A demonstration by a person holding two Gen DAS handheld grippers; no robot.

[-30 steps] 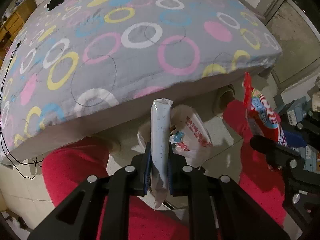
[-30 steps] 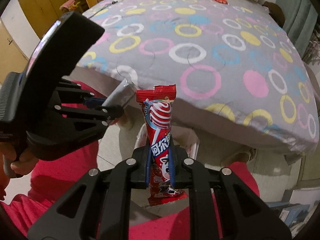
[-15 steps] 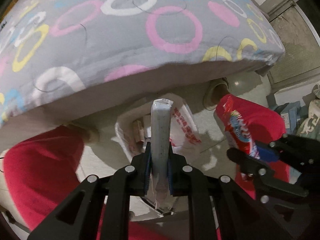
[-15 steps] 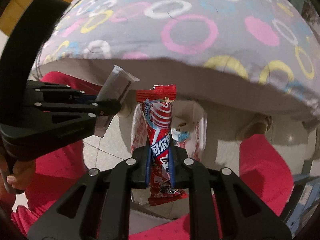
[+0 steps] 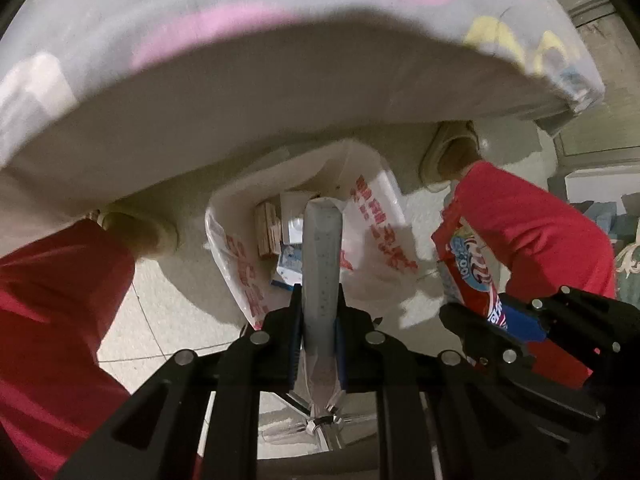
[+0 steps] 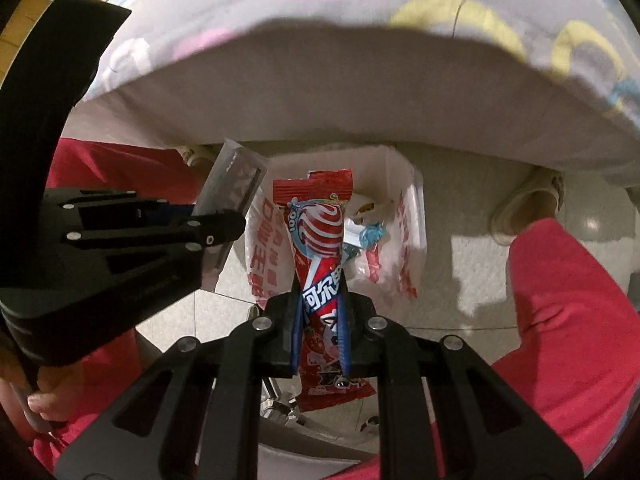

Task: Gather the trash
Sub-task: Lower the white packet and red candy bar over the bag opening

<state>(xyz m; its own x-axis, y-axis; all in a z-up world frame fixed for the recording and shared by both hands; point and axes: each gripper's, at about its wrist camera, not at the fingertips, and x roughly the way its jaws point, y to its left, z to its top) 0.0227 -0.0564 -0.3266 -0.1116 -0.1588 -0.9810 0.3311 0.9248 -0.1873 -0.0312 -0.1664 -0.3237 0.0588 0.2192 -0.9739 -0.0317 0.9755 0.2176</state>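
Observation:
My left gripper [image 5: 319,312] is shut on a silvery grey wrapper [image 5: 321,256] that stands upright over the open mouth of a white plastic bag with red print [image 5: 380,232] on the floor. The bag holds several pieces of trash. My right gripper [image 6: 320,312] is shut on a red lollipop wrapper [image 6: 318,240], held above the same bag [image 6: 404,240]. The right gripper and its red wrapper [image 5: 472,268] show at the right of the left wrist view. The left gripper with the grey wrapper [image 6: 232,184] shows at the left of the right wrist view.
The bed edge with a grey ring-patterned cover [image 5: 280,60] overhangs the bag. The person's red-trousered legs [image 5: 52,312] [image 6: 568,320] and pale slippers [image 5: 452,152] [image 6: 528,200] flank the bag on a tiled floor. A chair base [image 5: 320,424] lies below the grippers.
Both grippers have tilted and moved down from the bed top toward the floor. The bag now fills the centre of both views. Both wrappers stay gripped.

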